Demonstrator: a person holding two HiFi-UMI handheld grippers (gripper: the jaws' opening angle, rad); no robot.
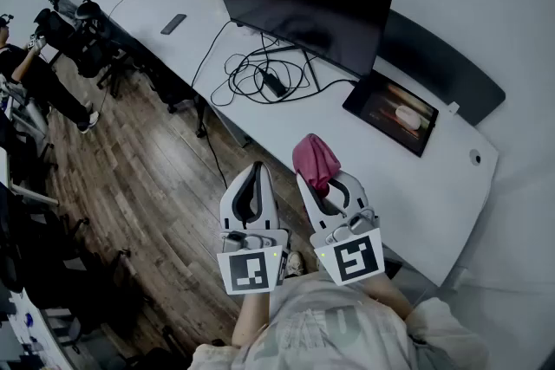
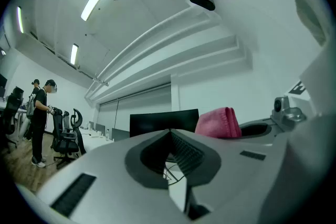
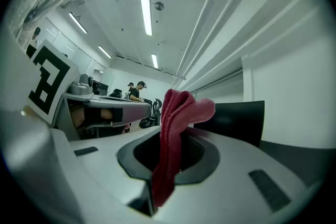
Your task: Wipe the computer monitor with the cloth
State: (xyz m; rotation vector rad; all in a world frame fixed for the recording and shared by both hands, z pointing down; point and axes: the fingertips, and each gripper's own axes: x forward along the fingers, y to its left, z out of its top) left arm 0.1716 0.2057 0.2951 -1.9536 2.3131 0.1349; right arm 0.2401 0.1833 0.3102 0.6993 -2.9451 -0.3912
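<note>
A black computer monitor [image 1: 303, 6] stands on the long white desk [image 1: 434, 186], its screen dark. My right gripper [image 1: 314, 179] is shut on a pink cloth [image 1: 315, 159], which bunches up above its jaw tips, near the desk's front edge and short of the monitor. In the right gripper view the cloth [image 3: 176, 134] hangs pinched between the jaws, with the monitor [image 3: 236, 118] behind. My left gripper [image 1: 251, 186] is shut and holds nothing, just left of the right one, over the floor. From the left gripper view the monitor [image 2: 163, 122] and cloth [image 2: 219, 123] show ahead.
A tangle of black cables with a power brick [image 1: 273, 82] lies in front of the monitor. A lit tablet [image 1: 395, 111] lies at the monitor's right. A second dark monitor [image 1: 442, 65] stands further right. Office chairs [image 1: 82, 39] and a person [image 1: 35, 78] are at the far left.
</note>
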